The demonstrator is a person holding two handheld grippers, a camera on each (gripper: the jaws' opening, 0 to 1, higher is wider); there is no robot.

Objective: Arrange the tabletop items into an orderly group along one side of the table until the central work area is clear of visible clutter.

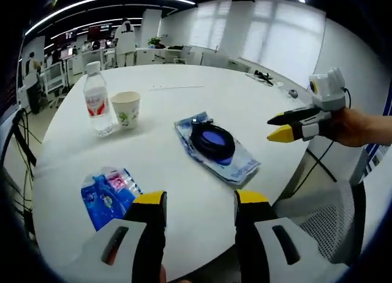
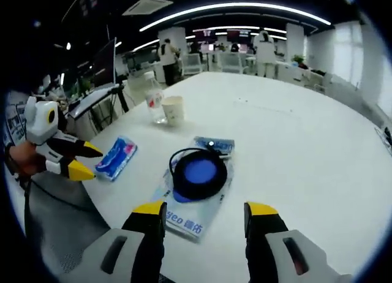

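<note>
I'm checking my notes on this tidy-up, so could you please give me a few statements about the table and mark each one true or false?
1. The paper cup stands upright beside the water bottle. True.
2. The black coiled cable lies on the blue packet. False: it lies on the larger flat package.
3. The left gripper holds the blue packet. False: its jaws are open and empty.
4. The right gripper is open. True.
5. The water bottle lies on its side. False: it stands upright.
</note>
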